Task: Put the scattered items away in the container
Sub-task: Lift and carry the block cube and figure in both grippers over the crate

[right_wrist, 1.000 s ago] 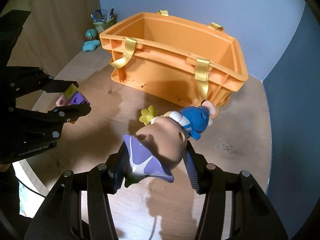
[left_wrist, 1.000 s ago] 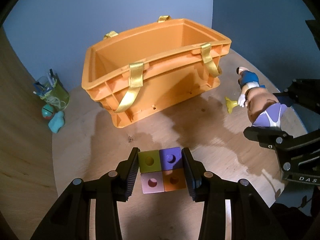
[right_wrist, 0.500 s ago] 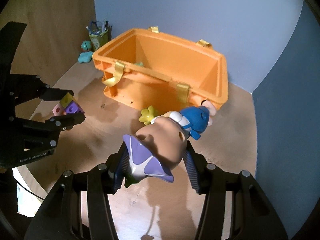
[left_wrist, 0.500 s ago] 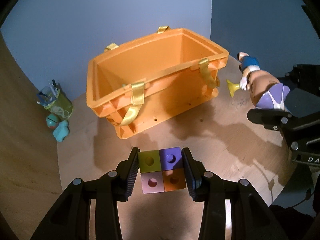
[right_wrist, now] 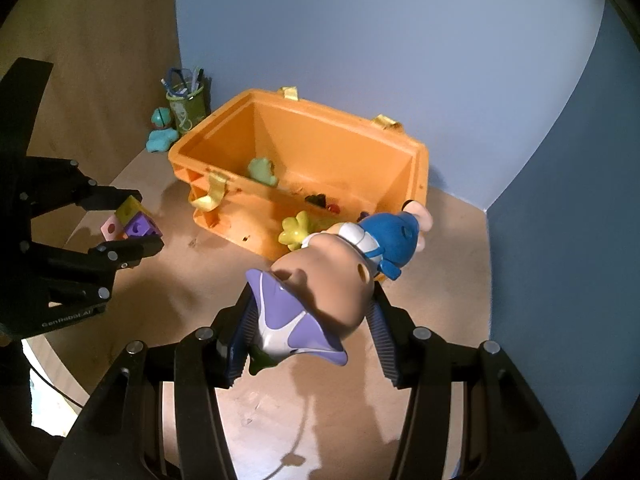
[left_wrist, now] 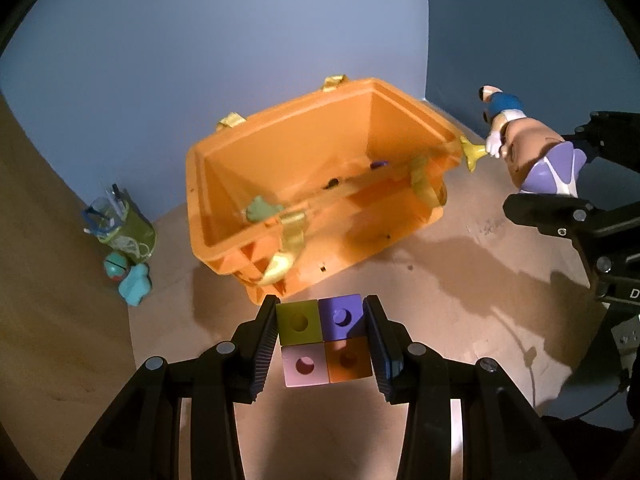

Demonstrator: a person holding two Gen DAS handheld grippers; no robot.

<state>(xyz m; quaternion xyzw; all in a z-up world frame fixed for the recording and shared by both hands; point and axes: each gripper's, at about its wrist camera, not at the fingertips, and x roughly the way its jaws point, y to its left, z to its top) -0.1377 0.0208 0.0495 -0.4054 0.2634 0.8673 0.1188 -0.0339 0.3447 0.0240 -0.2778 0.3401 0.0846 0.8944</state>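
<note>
An orange crate [left_wrist: 404, 120] with yellow straps stands on the wooden floor against the blue wall; it also shows in the right wrist view [right_wrist: 416, 168]. Small toys lie inside it, among them a green one [right_wrist: 262, 171]. My left gripper [left_wrist: 323, 338] is shut on a four-colour block cube [left_wrist: 325, 343], held high in front of the crate; it also shows in the right wrist view [right_wrist: 130, 222]. My right gripper [right_wrist: 310, 316] is shut on a cartoon figure toy [right_wrist: 340, 276] with blue cap and purple base, held in the air right of the crate [left_wrist: 532, 148].
A green pen cup [left_wrist: 124, 228] [right_wrist: 186, 102], a teal ball [left_wrist: 115, 266] and a teal toy [left_wrist: 136, 289] stand at the wall left of the crate. A wooden panel rises on the left. The blue walls meet in a corner behind the crate.
Both grippers have risen with their loads. The crate now sits lower and smaller in view and its inside with small toys shows.
</note>
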